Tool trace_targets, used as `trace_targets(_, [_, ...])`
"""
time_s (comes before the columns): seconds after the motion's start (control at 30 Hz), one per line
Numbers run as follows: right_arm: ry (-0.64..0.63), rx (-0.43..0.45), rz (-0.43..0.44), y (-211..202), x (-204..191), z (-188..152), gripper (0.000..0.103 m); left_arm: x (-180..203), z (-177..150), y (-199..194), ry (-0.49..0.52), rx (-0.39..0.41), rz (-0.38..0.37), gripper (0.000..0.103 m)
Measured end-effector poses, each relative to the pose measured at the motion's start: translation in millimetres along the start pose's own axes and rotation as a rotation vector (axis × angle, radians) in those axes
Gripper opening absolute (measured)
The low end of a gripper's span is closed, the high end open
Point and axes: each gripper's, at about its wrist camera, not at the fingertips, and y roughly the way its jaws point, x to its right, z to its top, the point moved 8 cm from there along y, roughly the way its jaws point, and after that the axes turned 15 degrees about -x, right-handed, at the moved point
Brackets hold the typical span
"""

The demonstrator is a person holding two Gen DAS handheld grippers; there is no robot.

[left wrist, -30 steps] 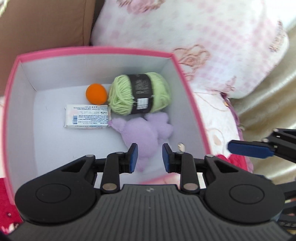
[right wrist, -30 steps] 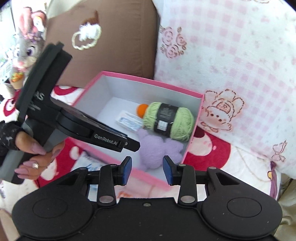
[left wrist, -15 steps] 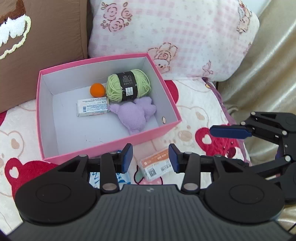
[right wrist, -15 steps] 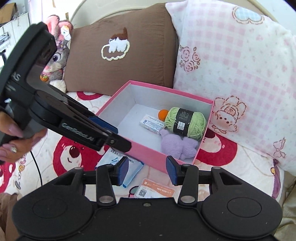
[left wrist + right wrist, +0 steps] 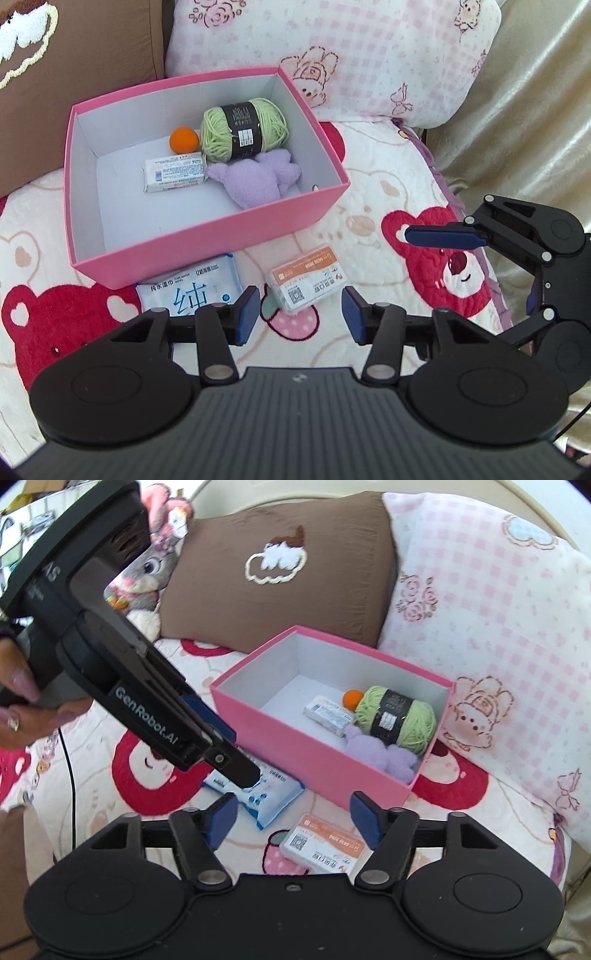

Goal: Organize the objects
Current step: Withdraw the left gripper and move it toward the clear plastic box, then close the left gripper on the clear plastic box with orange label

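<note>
With yarn (image 5: 243,129), ball (image 5: 183,140), soap (image 5: 173,174) and plush (image 5: 255,179) boxed, both tongs opening empty; wipes pack (image 5: 192,290) and card box (image 5: 306,282) remain on bed.

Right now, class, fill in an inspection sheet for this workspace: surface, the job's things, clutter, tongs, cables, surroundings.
Surface: bear-print blanket.
Job's things: pink box holds yarn skein, orange ball, white packet, purple plush; wet-wipes pack and orange-topped card box lie outside.
Clutter: nothing seen.
Tongs: left tongs and right tongs opening, empty.
Cables: black cable.
Surroundings: brown pillow, pink checked pillow, rabbit toy.
</note>
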Motion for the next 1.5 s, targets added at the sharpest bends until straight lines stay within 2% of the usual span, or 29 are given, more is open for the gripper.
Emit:
trace_targets(0.1, [-0.042, -0.031, -0.004, 10, -8, -9, 0.086, -4, -8, 11, -0.013, -0.005, -0.01, 0.053])
trace_targets(0.2, [-0.099, -0.059, -0.003, 18, -14, -17, 0.09, -6, -14, 22, -0.012, -0.016, -0.011, 0.056])
trace_targets(0.3, [-0.119, -0.075, 0.003, 28, -17, -26, 0.091, -3, -17, 32, -0.006, -0.016, -0.015, 0.061])
trace_targets(0.43, [-0.102, -0.077, 0.016, 47, -17, -34, 0.092, -2, -18, 45, 0.009, 0.022, 0.015, 0.066])
trace_targets(0.57, [-0.066, -0.075, 0.011, 64, -14, -45, 0.092, -4, -18, 63, -0.005, 0.013, -0.013, 0.068])
trace_targets(0.73, [-0.033, -0.074, -0.021, 86, -7, -54, 0.092, -10, -14, 86, -0.027, 0.042, -0.027, 0.07])
trace_targets(0.87, [-0.01, -0.065, -0.065, 99, 3, -57, 0.092, -14, -7, 104, -0.035, 0.057, -0.026, 0.071])
trace_targets(1.03, [0.01, -0.058, -0.099, 108, 16, -59, 0.092, -12, 1, 119, 0.011, 0.061, -0.011, 0.071])
trace_targets(1.37, [0.08, -0.081, -0.046, 129, 24, -61, 0.092, -18, 13, 138, -0.039, 0.055, -0.022, 0.07])
trace_targets(1.47, [0.091, -0.074, -0.046, 136, 26, -60, 0.092, -22, 16, 143, -0.074, 0.046, -0.055, 0.067])
trace_targets(1.5, [0.103, -0.077, -0.044, 138, 26, -60, 0.092, -23, 17, 145, -0.09, 0.039, -0.071, 0.062])
